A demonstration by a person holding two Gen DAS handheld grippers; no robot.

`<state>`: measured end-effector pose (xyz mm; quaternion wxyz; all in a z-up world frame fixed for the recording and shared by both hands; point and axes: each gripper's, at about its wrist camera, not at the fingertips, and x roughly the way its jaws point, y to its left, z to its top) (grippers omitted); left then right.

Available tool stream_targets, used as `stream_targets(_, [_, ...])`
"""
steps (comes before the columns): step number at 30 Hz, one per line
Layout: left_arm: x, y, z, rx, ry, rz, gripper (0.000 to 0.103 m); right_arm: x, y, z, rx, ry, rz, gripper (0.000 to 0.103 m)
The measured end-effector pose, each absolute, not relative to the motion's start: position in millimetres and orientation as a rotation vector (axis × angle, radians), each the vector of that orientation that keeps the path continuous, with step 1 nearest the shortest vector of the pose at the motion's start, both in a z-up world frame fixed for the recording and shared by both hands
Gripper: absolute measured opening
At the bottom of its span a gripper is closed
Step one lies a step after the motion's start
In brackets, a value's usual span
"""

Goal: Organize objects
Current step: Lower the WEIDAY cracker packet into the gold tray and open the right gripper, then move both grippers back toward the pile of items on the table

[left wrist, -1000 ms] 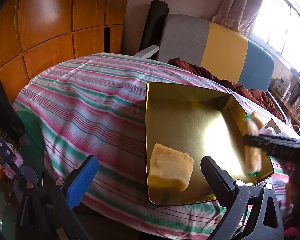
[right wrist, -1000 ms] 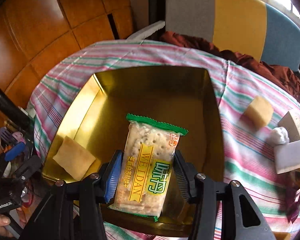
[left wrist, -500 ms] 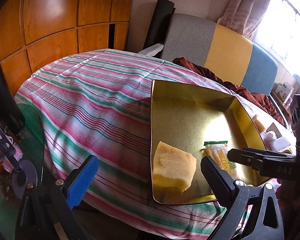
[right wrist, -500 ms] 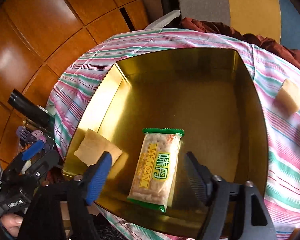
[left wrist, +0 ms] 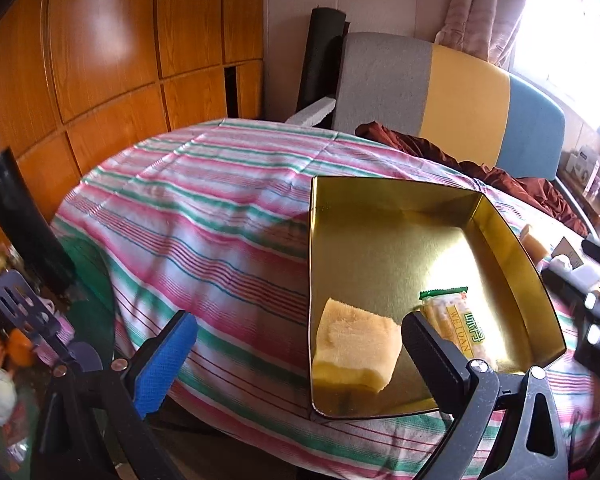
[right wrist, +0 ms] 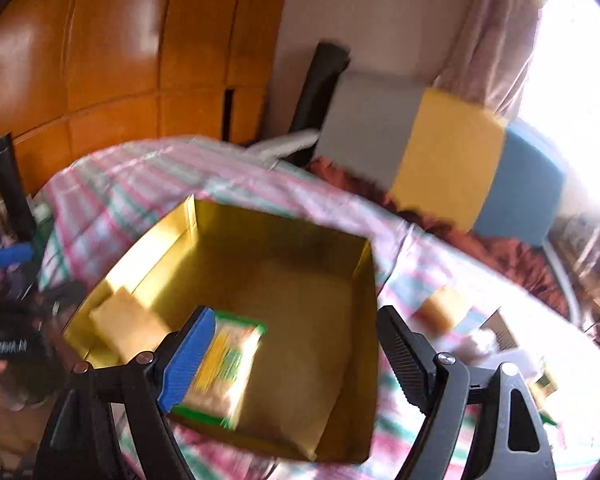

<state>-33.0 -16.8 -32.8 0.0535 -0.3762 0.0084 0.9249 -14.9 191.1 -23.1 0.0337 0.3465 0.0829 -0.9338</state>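
Observation:
A gold metal tray sits on the striped tablecloth. Inside it lie a yellow sponge block and a green-edged cracker packet. My left gripper is open and empty, low at the table's near edge, left of the sponge. My right gripper is open and empty, above the tray's near side; the packet lies free beyond its left finger. The right wrist view is blurred by motion.
Another yellow block and white pieces lie on the cloth right of the tray. A grey, yellow and blue sofa back and a brown cloth stand behind the table. Clutter sits at lower left.
My right gripper opened and let the cracker packet down into the tray, then pulled back and up. The left gripper stayed open and shifted slightly.

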Motion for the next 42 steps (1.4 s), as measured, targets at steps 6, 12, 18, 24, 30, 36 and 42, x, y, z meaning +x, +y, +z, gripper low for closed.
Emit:
stream_targets(6, [-28, -7, -28, -1.129, 0.079, 2.808, 0.103, -13, 209, -43, 1.175, 0.062, -2.726, 0.086])
stream_targets(12, [-26, 6, -26, -1.114, 0.11, 2.775, 0.103, 2, 220, -42, 1.189, 0.03, -2.706, 0.087])
stream_targets(18, [-22, 24, -26, -1.105, 0.14, 2.719, 0.103, 8, 242, -42, 1.248, 0.026, -2.768, 0.086])
stream_targets(24, [-22, 39, -23, -1.102, 0.13, 2.652, 0.103, 19, 290, -39, 1.3, -0.025, -2.868, 0.086])
stream_targets(30, [-25, 57, -15, -1.087, 0.124, 2.622, 0.103, 39, 374, -18, 1.305, -0.169, -3.061, 0.086])
stream_targets(36, [-30, 80, -10, -1.111, 0.094, 2.556, 0.103, 74, 484, -7, 1.28, -0.559, -3.286, 0.086])
stream_targets(42, [-29, 119, -11, -1.15, 0.103, 2.411, 0.103, 111, 558, -36, 1.272, -1.133, -3.299, 0.086])
